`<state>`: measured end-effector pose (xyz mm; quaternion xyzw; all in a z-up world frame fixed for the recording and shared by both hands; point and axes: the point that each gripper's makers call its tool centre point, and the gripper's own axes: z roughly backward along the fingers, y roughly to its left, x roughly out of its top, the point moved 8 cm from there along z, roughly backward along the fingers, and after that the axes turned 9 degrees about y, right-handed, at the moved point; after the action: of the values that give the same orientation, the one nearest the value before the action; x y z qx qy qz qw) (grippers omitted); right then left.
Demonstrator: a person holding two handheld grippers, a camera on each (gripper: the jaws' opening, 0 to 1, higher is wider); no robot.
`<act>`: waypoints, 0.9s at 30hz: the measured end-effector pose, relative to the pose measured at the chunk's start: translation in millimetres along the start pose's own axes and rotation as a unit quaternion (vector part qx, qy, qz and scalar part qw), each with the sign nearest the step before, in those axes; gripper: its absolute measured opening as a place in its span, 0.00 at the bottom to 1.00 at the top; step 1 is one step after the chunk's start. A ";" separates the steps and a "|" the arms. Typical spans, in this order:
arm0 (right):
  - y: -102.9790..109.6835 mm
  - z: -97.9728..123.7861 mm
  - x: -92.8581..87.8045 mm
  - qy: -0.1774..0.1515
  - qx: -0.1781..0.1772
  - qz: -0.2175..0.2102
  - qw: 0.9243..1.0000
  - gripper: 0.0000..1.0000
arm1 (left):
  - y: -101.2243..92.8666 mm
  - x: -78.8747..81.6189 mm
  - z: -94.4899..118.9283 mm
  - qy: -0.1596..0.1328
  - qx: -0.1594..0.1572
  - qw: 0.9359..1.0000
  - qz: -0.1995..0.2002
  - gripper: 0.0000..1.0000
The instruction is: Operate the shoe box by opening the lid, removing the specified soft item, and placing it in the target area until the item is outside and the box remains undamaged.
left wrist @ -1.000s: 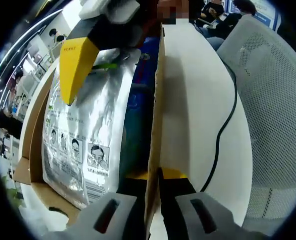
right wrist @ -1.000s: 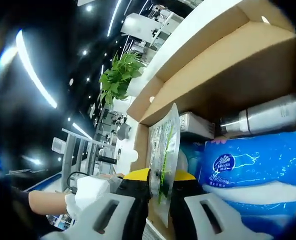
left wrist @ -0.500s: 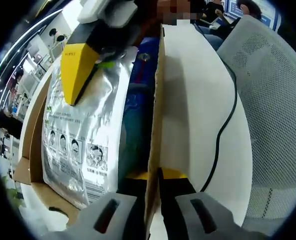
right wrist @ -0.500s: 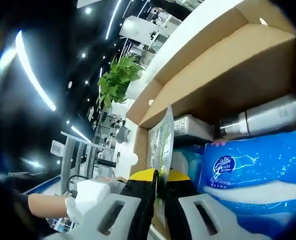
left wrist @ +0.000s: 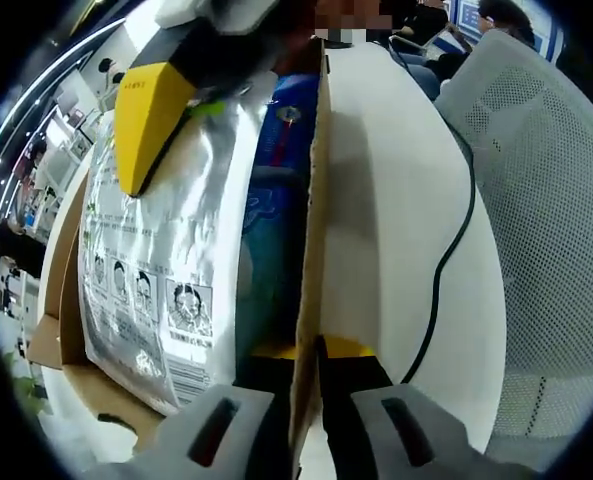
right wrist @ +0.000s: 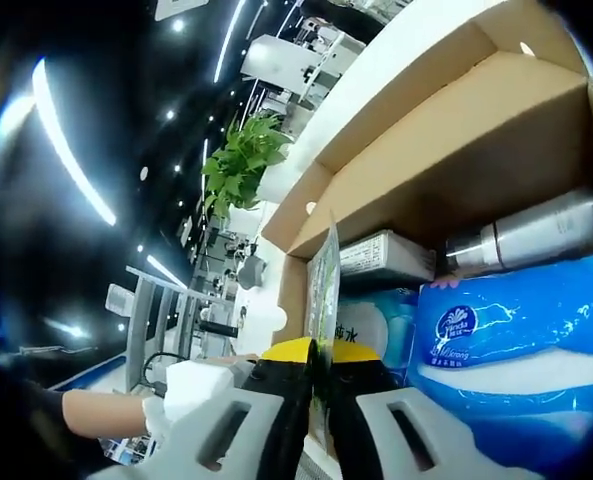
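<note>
An open cardboard shoe box [left wrist: 313,230] holds a silver foil pouch [left wrist: 166,260] printed with small figures, standing beside a blue tissue pack [left wrist: 281,180]. My left gripper [left wrist: 311,355] is shut on the box's upright side wall. My right gripper [left wrist: 144,180] comes in from the top, its yellow finger pressed on the pouch's upper edge. In the right gripper view, my right gripper [right wrist: 319,358] is shut on the thin edge of the pouch [right wrist: 324,290], which rises above the box [right wrist: 446,150]. The blue tissue pack [right wrist: 516,340] fills the lower right.
Inside the box, a silver bottle [right wrist: 531,240] and a small carton [right wrist: 386,255] lie against the far wall. A grey mesh chair [left wrist: 546,200] and a black cable [left wrist: 456,235] lie right of the box. A green plant [right wrist: 241,165] stands beyond. A hand [right wrist: 96,410] shows at lower left.
The pouch has come up out of the box, held by my right gripper, and covers more of the left gripper view. The left gripper keeps its hold on the box wall.
</note>
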<state>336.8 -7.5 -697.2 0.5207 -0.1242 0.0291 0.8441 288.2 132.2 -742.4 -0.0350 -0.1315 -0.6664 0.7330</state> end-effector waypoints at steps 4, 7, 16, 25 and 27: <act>1.6 3.1 0.4 -0.001 0.001 0.004 1.000 0.00 | 0.1 -0.1 0.0 0.000 0.000 1.000 0.000 0.04; 2.8 6.9 0.8 -0.002 0.000 0.006 1.000 0.00 | 0.1 -0.2 -0.1 0.000 0.000 1.000 -0.001 0.04; 9.8 20.0 0.7 -0.016 0.000 0.023 1.000 0.00 | -0.1 -0.5 0.1 0.000 0.000 1.000 -0.001 0.04; 12.2 34.9 1.1 -0.021 -0.003 0.033 0.999 0.00 | 0.1 -0.6 -0.2 0.000 0.000 1.000 -0.001 0.04; 11.3 38.0 0.8 -0.020 0.000 0.030 0.999 0.00 | -0.2 -0.6 -0.1 0.000 0.000 1.000 -0.001 0.04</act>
<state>328.7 -36.0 -670.9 0.5173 -0.1569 0.0442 0.8402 288.0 132.8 -742.6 -0.0347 -0.1320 -0.6670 0.7325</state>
